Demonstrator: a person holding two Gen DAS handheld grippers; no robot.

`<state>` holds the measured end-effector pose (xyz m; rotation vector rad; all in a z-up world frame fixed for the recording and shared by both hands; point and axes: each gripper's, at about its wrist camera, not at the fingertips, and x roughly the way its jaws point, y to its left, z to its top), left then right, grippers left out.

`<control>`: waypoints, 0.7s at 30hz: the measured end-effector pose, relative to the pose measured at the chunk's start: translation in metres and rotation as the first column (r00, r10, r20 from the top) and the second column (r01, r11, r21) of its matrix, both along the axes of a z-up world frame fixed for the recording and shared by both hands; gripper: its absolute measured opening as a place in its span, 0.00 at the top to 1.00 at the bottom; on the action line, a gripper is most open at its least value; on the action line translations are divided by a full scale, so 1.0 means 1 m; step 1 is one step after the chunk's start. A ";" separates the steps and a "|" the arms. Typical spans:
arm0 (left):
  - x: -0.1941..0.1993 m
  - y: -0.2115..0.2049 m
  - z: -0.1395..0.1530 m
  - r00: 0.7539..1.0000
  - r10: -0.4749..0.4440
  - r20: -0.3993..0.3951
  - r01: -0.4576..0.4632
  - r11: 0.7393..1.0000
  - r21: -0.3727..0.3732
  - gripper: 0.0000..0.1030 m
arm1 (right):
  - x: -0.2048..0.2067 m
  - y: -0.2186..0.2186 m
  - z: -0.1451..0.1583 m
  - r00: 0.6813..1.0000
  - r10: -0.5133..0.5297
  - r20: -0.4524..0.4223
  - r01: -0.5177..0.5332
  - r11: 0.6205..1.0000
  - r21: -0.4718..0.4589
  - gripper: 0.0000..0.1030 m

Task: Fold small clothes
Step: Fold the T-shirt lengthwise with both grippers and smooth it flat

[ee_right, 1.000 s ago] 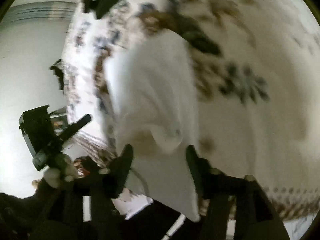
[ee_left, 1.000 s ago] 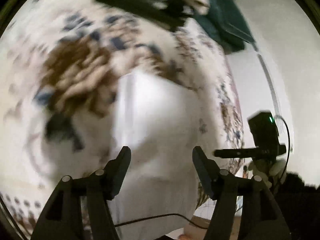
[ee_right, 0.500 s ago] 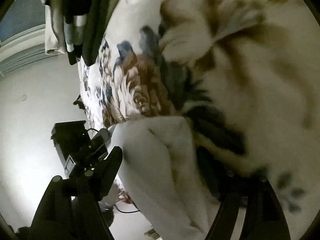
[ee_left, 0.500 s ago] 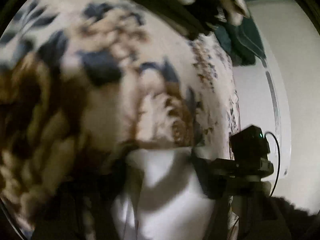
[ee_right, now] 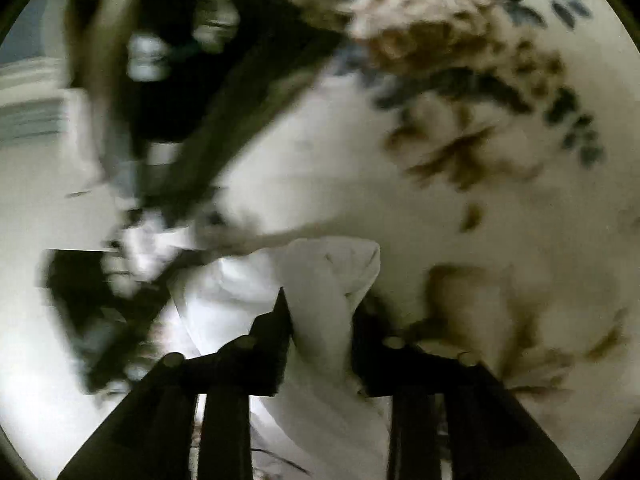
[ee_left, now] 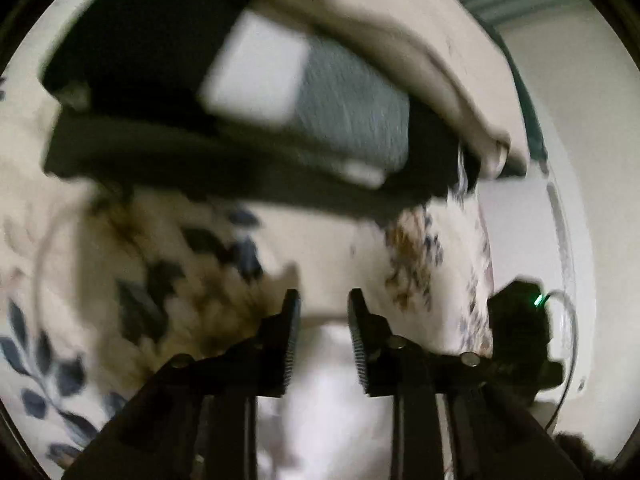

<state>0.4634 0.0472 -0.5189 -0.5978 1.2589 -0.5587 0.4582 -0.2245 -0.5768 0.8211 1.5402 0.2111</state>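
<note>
White garment (ee_right: 332, 280): plain, soft and creased, its edge bunched into a rounded wad that rises between and just beyond the fingers of the right gripper (ee_right: 320, 312), whose jaws are closing with the cloth pinched between them. In the left wrist view the same white cloth (ee_left: 332, 392) lies between and behind the fingers of the left gripper (ee_left: 323, 312), whose jaws are opening, apart around the fabric. Beneath and ahead of both grippers spreads a cream floral bedspread (ee_left: 192, 280), with blurred dark folded clothes (ee_left: 240, 128) further ahead.
</note>
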 end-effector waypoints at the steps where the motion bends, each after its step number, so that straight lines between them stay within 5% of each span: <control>1: -0.002 0.007 0.005 1.000 0.018 -0.001 -0.018 1.000 -0.021 0.60 | -0.011 -0.003 0.011 1.000 -0.011 0.016 0.011 1.000 -0.003 0.61; 2: -0.013 0.020 0.012 0.999 0.048 -0.007 -0.049 0.998 -0.049 0.42 | -0.021 -0.007 0.018 1.000 -0.015 0.028 0.016 1.000 -0.012 0.53; 3: -0.022 0.026 0.016 0.998 0.061 -0.008 -0.061 0.996 -0.058 0.37 | -0.040 -0.013 0.029 0.999 -0.029 0.044 0.030 0.999 -0.028 0.51; 6: -0.072 0.036 0.022 0.998 0.046 -0.047 -0.047 0.998 -0.036 0.36 | -0.096 -0.029 0.036 0.995 -0.100 0.012 0.100 0.995 -0.010 0.51; 11: -0.154 0.028 -0.010 0.977 0.050 -0.206 -0.048 0.999 0.012 0.36 | -0.163 -0.044 0.005 0.958 -0.252 -0.134 0.263 0.963 0.066 0.51; 16: -0.163 0.012 -0.042 0.960 0.130 -0.247 -0.134 0.991 -0.001 0.39 | -0.177 -0.032 -0.035 0.901 -0.390 -0.190 0.423 0.887 0.188 0.51; 17: -0.160 0.006 -0.043 0.962 0.139 -0.236 -0.141 0.990 0.006 0.60 | -0.178 -0.030 -0.036 0.894 -0.408 -0.183 0.440 0.877 0.193 0.52; 19: -0.156 0.001 -0.043 0.965 0.146 -0.219 -0.137 0.989 0.056 0.89 | -0.182 -0.029 -0.033 0.883 -0.440 -0.160 0.464 0.869 0.173 0.84; 21: -0.153 -0.002 -0.034 0.970 0.151 -0.193 -0.144 0.988 0.051 0.94 | -0.188 -0.023 -0.025 0.878 -0.459 -0.140 0.478 0.859 0.185 0.91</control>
